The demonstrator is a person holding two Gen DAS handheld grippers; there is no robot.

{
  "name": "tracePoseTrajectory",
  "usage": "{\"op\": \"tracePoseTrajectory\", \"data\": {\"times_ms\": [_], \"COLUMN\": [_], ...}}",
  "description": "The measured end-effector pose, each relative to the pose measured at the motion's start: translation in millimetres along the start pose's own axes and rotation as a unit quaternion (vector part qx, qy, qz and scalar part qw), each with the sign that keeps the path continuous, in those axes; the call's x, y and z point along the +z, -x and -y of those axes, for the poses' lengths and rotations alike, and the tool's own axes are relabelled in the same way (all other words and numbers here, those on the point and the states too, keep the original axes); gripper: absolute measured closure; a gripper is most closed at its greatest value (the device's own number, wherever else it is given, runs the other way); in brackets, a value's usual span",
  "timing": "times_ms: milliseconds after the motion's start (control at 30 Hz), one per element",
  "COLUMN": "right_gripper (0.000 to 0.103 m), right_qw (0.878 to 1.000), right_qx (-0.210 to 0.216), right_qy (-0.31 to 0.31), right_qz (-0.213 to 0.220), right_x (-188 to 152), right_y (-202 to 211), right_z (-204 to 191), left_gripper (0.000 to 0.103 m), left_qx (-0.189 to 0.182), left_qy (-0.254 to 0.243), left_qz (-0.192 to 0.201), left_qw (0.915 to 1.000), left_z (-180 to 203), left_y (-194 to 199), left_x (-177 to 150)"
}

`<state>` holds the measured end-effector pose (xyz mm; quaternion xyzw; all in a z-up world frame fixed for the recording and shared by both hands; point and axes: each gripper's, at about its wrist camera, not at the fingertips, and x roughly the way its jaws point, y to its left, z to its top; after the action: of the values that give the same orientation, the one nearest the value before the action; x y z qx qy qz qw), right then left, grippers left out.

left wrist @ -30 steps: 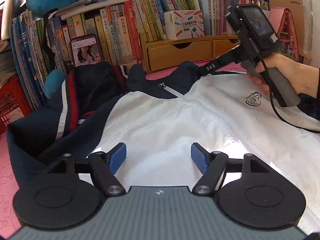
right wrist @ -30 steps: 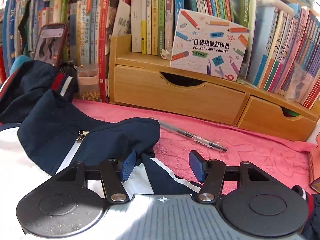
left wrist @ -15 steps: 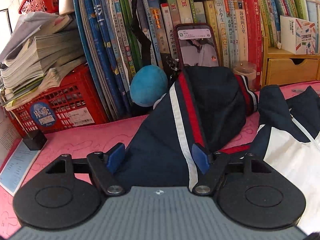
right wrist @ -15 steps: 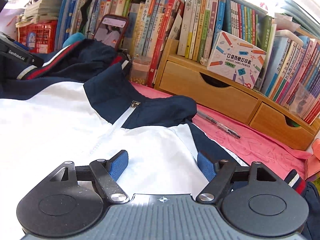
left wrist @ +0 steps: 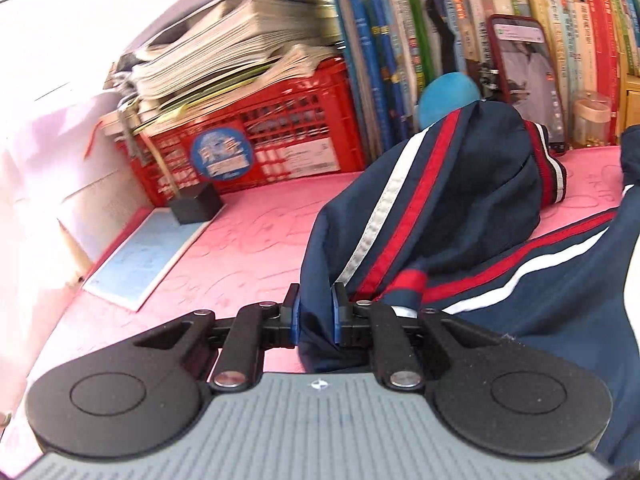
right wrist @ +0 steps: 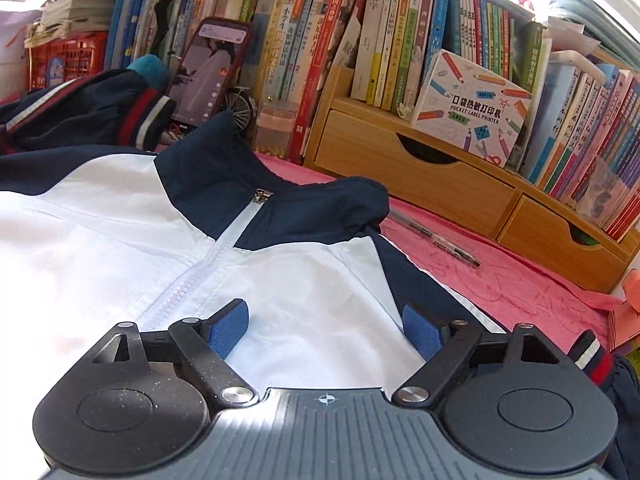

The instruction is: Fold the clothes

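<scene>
A white and navy zip jacket (right wrist: 120,240) lies spread on the pink mat (left wrist: 248,248), collar (right wrist: 224,168) toward the books. Its navy sleeve (left wrist: 440,200), with red and white stripes, is bunched at the left side. My left gripper (left wrist: 315,312) is closing on a fold of that sleeve's edge, and the blue pads pinch the navy cloth. In the right wrist view my right gripper (right wrist: 326,326) hovers over the white chest panel beside the zipper (right wrist: 261,196). Its jaws are opening wide and nothing is pressed between them.
A red crate (left wrist: 260,152) under stacked papers, a small black box (left wrist: 195,206) and a flat blue pad (left wrist: 144,256) sit left of the sleeve. Books and a propped phone (left wrist: 524,80) line the back. A pen (right wrist: 436,238) lies before the wooden drawers (right wrist: 408,172).
My left gripper swung left from the white chest to the navy sleeve and closed on its fold. My right gripper drew back from the collar over the white panel and spread wider.
</scene>
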<state>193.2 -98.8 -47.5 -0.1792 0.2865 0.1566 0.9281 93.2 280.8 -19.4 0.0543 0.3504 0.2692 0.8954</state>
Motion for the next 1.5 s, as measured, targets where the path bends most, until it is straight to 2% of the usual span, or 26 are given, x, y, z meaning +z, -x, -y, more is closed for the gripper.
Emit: {"op": "tracePoseTrajectory", "data": {"times_ms": [167, 233, 300, 367, 433, 533, 600, 667, 700, 733, 800, 867, 933, 1000, 1100, 1167, 1233, 1300, 1367, 1400, 1467, 1500], "right_gripper": [0.015, 0.014, 0.013, 0.013, 0.013, 0.012, 0.011, 0.01, 0.01, 0.009, 0.007, 0.005, 0.001, 0.0, 0.0, 0.0, 0.0, 0.0, 0.0, 0.0, 0.0, 0.0], "right_qw": [1.0, 1.0, 1.0, 1.0, 1.0, 1.0, 1.0, 1.0, 1.0, 1.0, 1.0, 1.0, 1.0, 1.0, 0.999, 0.999, 1.0, 1.0, 0.999, 0.999, 0.998, 0.998], "right_qx": [0.005, 0.005, 0.005, 0.004, 0.002, -0.004, -0.008, -0.012, -0.013, -0.013, -0.012, -0.009, -0.006, 0.0, 0.009, 0.006, -0.006, -0.024, -0.037, -0.042, -0.05, -0.052], "right_qy": [-0.004, -0.005, -0.006, -0.006, -0.004, 0.0, 0.003, 0.006, 0.006, 0.005, 0.001, -0.005, -0.011, -0.021, -0.034, -0.032, -0.017, 0.006, 0.021, 0.027, 0.036, 0.039], "right_qz": [-0.002, -0.002, -0.003, -0.003, -0.003, -0.002, -0.001, -0.001, -0.001, -0.001, -0.003, -0.005, -0.007, -0.009, -0.011, -0.008, -0.002, 0.007, 0.013, 0.016, 0.02, 0.021], "right_x": [0, 1, 1, 1, 1, 2, 2, 2, 1, 2, 2, 2, 2, 2, 1, 0, -1, -1, -2, -2, -2, -2], "right_y": [-1, -2, -1, -2, -2, -2, -2, -1, -1, -1, -2, -4, -5, -8, -10, -10, -9, -8, -7, -6, -5, -5], "right_z": [3, 4, 4, 5, 4, 3, 2, 1, 1, 1, 3, 6, 9, 13, 18, 16, 11, 2, -4, -6, -10, -10], "left_gripper": [0.078, 0.078, 0.079, 0.071, 0.042, 0.03, 0.023, 0.022, 0.034, 0.053, 0.1, 0.1, 0.1, 0.1, 0.1, 0.099, 0.095, 0.092, 0.09, 0.088, 0.088, 0.088], "left_qx": [-0.004, -0.021, -0.053, -0.066, -0.062, -0.067, -0.063, -0.068, -0.073, -0.077, -0.087, -0.099, -0.121, -0.154, -0.221, -0.259, -0.304, -0.341, -0.375, -0.383, -0.387, -0.386], "left_qy": [0.033, 0.036, 0.048, 0.07, 0.092, 0.11, 0.114, 0.121, 0.128, 0.133, 0.145, 0.151, 0.128, 0.108, 0.044, -0.011, -0.075, -0.133, -0.2, -0.224, -0.249, -0.24], "left_qz": [-0.022, -0.009, 0.022, 0.054, 0.058, 0.02, -0.029, -0.077, -0.085, -0.078, -0.064, -0.033, 0.02, 0.052, 0.098, 0.112, 0.111, 0.091, 0.067, 0.063, 0.07, 0.08], "left_qw": [0.9992, 0.9991, 0.9972, 0.9939, 0.9921, 0.9914, 0.9911, 0.9873, 0.9854, 0.9849, 0.9835, 0.9831, 0.9841, 0.9807, 0.9692, 0.9592, 0.9432, 0.9263, 0.9026, 0.8939, 0.8851, 0.887], "left_z": [-40, -45, -50, -60, -69, -76, -72, -66, -63, -61, -55, -51, -45, -38, -11, 14, 48, 78, 107, 115, 119, 113], "left_y": [7, 19, 34, 43, 35, -4, -37, -66, -73, -73, -70, -50, -15, 18, 78, 109, 136, 150, 165, 171, 186, 190], "left_x": [-19, -22, -20, -11, 4, 26, 34, 38, 36, 34, 30, 33, 40, 46, 45, 37, 22, 1, -26, -36, -48, -45]}}
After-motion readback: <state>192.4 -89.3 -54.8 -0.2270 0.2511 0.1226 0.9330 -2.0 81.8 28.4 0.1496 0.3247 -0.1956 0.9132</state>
